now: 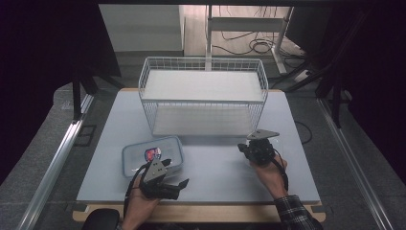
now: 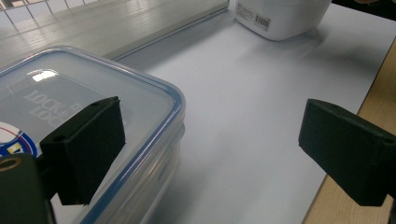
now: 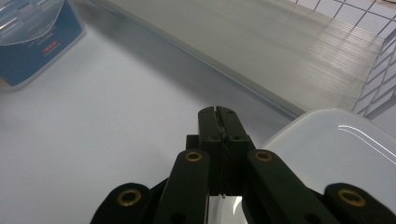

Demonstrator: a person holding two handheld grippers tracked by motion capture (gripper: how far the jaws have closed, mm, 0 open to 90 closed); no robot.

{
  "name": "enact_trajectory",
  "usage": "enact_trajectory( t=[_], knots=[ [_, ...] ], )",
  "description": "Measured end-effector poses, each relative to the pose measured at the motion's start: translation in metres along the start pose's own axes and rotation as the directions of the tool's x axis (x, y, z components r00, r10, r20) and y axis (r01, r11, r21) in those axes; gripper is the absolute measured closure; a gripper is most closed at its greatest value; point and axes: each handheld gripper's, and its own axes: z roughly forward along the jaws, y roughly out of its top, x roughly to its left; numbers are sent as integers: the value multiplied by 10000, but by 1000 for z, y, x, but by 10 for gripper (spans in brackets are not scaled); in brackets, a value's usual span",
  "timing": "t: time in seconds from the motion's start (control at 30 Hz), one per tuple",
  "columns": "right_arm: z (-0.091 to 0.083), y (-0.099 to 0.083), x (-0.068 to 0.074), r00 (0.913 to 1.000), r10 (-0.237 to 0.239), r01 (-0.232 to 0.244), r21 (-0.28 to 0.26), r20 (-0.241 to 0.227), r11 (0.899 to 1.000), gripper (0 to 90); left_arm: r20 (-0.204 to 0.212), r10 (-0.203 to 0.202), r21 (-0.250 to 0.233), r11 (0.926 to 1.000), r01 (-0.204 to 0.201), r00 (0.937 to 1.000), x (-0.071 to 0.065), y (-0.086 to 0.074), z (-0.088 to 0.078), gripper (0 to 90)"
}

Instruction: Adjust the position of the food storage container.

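Note:
A clear lidded container (image 1: 152,154) with a blue seal and a sticker on its lid lies on the pale table mat (image 1: 215,177), in front of the wire basket. My left gripper (image 1: 177,172) is at its near right corner, open. In the left gripper view, one pad (image 2: 84,149) hangs over the lid (image 2: 93,88) and the other pad (image 2: 348,154) is over the mat's edge; neither presses on it. My right gripper (image 3: 219,122) is shut, with nothing seen between its pads. A white container (image 3: 336,149) sits just beside and under it.
A white wire basket (image 1: 203,96) with a flat board floor (image 3: 261,46) stands across the back of the mat. The white container (image 2: 280,16) bears a barcode label. Bare wooden table edge (image 2: 369,98) runs along the mat. Cables and a stand lie on the floor behind.

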Motion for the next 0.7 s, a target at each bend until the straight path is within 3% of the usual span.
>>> enact_trajectory(
  t=[0.37, 0.7],
  knots=[
    [3, -4, 0, 9999, 30, -33, 227, 128, 9997, 891, -143, 98, 38, 9999, -97, 9998, 1, -1, -1, 71],
    [-13, -15, -17, 9977, 405, -421, 285, 551, 9987, 891, -324, 21, -88, 10000, -24, 9995, 3, -1, -4, 71]
  ],
)
